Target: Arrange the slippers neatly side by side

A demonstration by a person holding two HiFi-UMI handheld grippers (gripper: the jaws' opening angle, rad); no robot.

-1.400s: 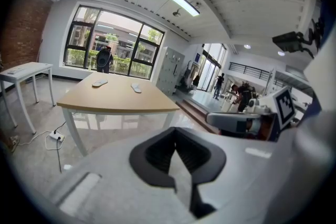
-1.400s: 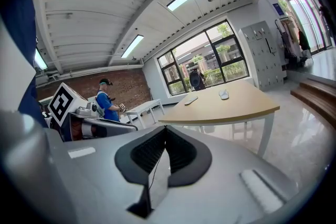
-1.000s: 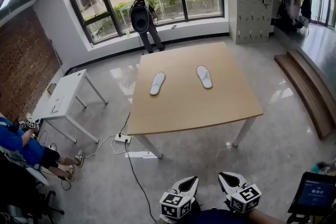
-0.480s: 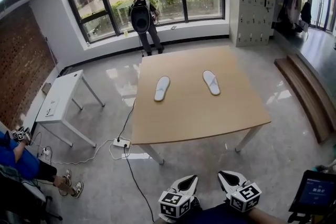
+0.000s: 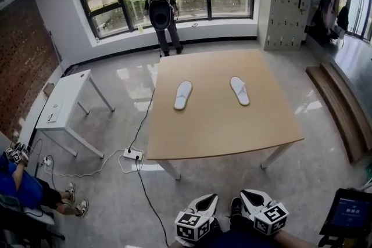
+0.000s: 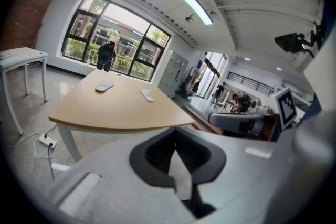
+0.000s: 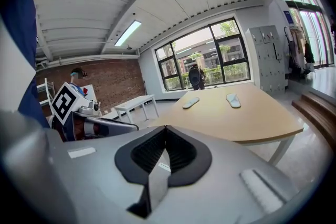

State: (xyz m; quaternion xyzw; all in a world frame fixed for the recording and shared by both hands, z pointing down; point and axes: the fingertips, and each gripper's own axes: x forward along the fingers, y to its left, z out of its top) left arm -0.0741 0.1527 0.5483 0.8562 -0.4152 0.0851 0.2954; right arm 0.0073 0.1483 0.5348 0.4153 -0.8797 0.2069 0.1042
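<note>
Two white slippers lie apart on a wooden table (image 5: 221, 130): the left slipper (image 5: 182, 94) and the right slipper (image 5: 239, 90), toes angled away from each other. The left gripper view also shows them as left slipper (image 6: 104, 86) and right slipper (image 6: 146, 95); in the right gripper view they appear as left slipper (image 7: 191, 102) and right slipper (image 7: 232, 100). My left gripper (image 5: 207, 206) and right gripper (image 5: 253, 202) are held low at the bottom edge, well short of the table. Both are shut with nothing between the jaws.
A small white side table (image 5: 63, 106) stands left of the wooden table. A power strip (image 5: 129, 154) and cables lie on the floor by the table's near left leg. A person (image 5: 162, 17) stands at the window; a seated person (image 5: 23, 189) is at the far left. A wooden bench (image 5: 340, 107) lies at right.
The view has advanced toward the table, which now sits slightly lower and larger in frame. Both grippers stay low and shut. The slippers have not moved.
</note>
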